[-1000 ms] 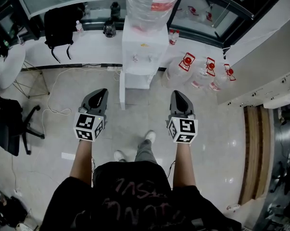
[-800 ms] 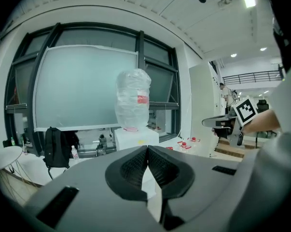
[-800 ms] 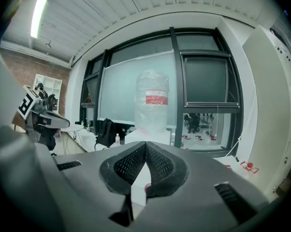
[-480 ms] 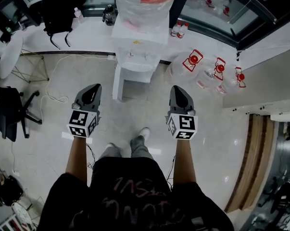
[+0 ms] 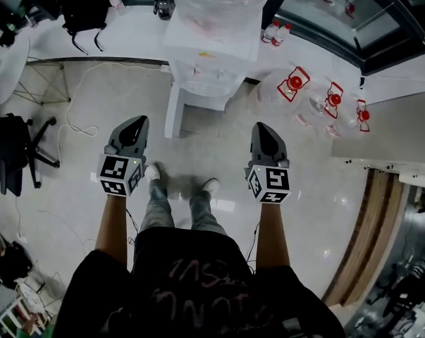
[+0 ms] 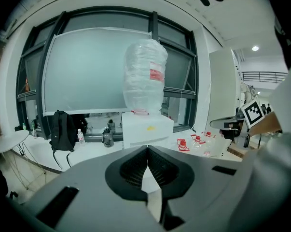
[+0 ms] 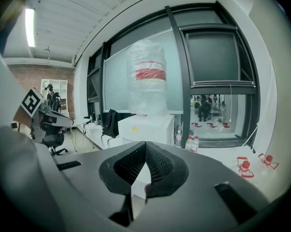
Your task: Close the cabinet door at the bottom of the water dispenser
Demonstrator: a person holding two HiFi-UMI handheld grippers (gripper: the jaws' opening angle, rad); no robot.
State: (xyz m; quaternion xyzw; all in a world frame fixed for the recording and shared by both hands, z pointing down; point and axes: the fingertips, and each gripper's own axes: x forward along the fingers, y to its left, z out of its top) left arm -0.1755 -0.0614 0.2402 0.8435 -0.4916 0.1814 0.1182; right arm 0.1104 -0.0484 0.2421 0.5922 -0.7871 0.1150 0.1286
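**Door open, both grippers shut and empty**

I stand facing the water dispenser (image 5: pixel 201 55), well apart from it. Its bottom cabinet door (image 5: pixel 170 113) hangs open, swung out toward me on the dispenser's left side. My left gripper (image 5: pixel 136 122) has its jaws pressed together with nothing between them, and so does my right gripper (image 5: pixel 262 127). I judge the door to be a light, stiff, smooth panel on a hinge. It needs no grasp, only a push on its flat face near the free edge.
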